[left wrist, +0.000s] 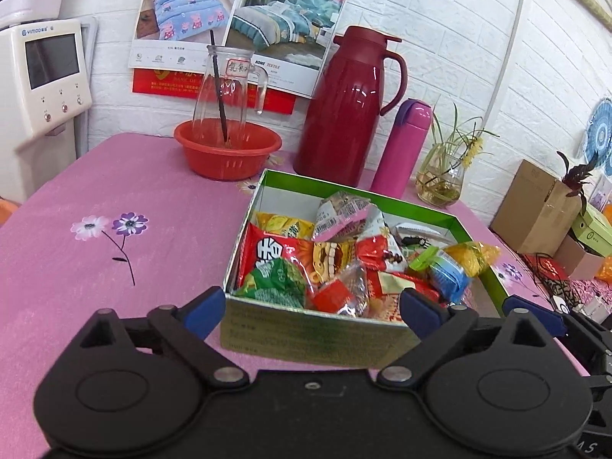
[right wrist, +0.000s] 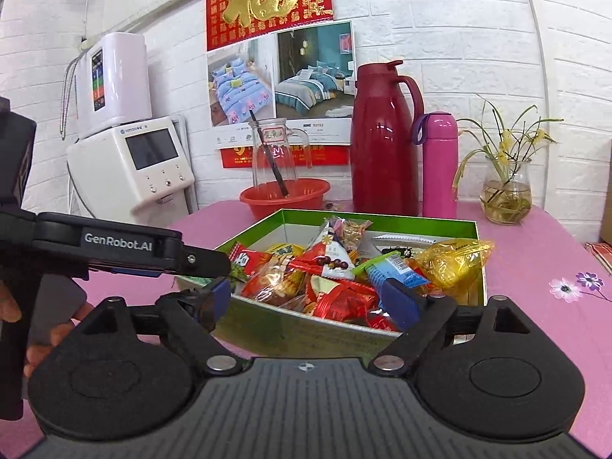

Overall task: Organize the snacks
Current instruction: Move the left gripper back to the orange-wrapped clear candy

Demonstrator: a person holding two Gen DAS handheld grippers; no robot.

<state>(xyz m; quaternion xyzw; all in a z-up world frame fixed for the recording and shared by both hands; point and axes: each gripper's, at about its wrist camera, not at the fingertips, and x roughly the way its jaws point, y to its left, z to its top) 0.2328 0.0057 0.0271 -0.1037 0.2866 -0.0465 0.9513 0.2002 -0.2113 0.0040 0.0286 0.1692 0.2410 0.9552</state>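
A matt pink cloth (left wrist: 160, 199) printed with flowers is spread over the table. The green box (left wrist: 306, 334) looks like cardboard with a dull outer face, and shiny crinkled plastic wrappers (left wrist: 336, 264) are heaped in it. Near the table's far edge, a glossy red plastic basin (left wrist: 225, 157), a clear glass jug (left wrist: 225, 91) and a glossy dark-red flask (left wrist: 344, 107) are seen.
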